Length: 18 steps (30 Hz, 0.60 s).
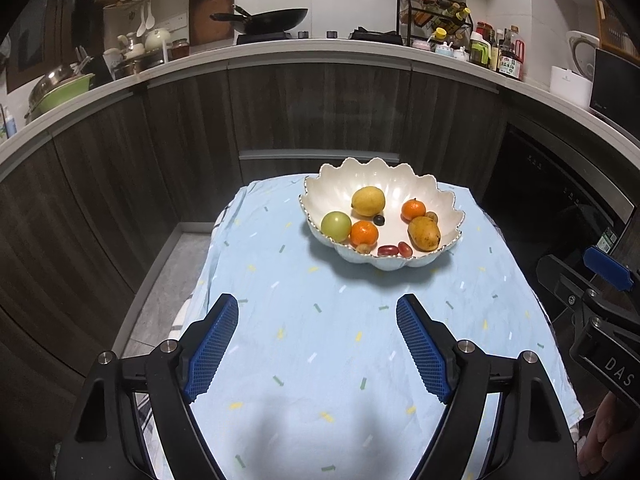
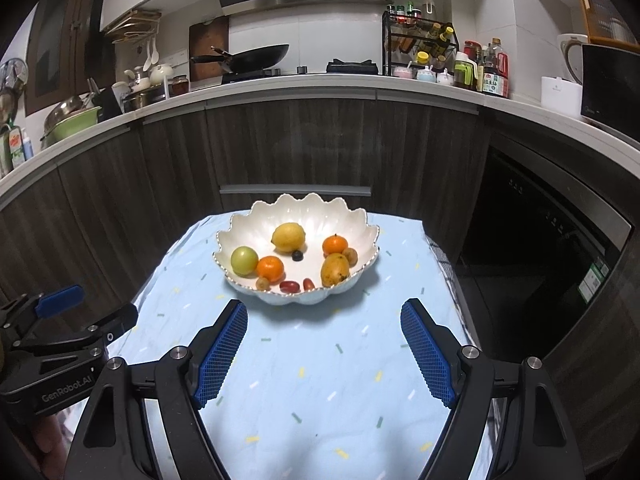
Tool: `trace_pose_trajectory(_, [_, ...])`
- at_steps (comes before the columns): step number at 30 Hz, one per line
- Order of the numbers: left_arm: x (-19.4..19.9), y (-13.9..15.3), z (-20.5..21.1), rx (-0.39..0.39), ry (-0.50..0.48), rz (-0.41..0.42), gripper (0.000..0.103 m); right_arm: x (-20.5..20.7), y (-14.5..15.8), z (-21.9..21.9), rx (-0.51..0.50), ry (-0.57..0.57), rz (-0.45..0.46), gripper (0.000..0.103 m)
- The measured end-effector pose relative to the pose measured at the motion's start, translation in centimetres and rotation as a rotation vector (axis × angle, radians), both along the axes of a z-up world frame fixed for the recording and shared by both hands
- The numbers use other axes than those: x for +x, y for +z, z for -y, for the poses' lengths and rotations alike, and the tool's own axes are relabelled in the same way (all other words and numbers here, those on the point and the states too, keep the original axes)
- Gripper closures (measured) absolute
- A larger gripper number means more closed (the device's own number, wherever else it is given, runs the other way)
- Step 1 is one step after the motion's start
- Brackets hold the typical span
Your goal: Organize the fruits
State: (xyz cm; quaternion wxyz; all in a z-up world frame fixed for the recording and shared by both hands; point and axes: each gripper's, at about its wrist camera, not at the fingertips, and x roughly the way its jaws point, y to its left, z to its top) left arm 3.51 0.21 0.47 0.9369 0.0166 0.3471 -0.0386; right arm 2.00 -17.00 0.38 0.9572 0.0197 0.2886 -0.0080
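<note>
A white scalloped bowl [image 1: 400, 178] [image 2: 304, 210] stands at the far end of a table with a light blue cloth [image 1: 340, 340] [image 2: 320, 360]. In it lie a lemon [image 1: 368, 201] [image 2: 288, 237], a green apple [image 1: 336, 225] [image 2: 244, 261], two tangerines [image 1: 364, 234] [image 1: 414, 210], a mango [image 1: 424, 233] [image 2: 334, 269], a dark grape [image 1: 379, 220], red grapes [image 1: 388, 250] and small brown fruits [image 1: 431, 216]. My left gripper [image 1: 318, 308] is open and empty, above the cloth short of the bowl. My right gripper [image 2: 324, 312] is open and empty, just before the bowl's near rim.
The right gripper's body [image 1: 600, 312] shows at the right edge of the left wrist view; the left gripper's body [image 2: 60, 340] shows at the left of the right wrist view. Dark cabinets [image 1: 320, 112] and a cluttered counter [image 1: 320, 46] stand behind the table. Floor [image 1: 160, 280] lies to the left.
</note>
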Motion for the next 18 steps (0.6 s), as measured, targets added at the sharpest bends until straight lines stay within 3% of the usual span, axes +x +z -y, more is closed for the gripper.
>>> trace_pose_trajectory(18, [-2.0,-0.6,-0.1,0.013,0.024,0.007,0.022,-1.6,-0.6,0.6,0.044,-0.017,0.011,0.023])
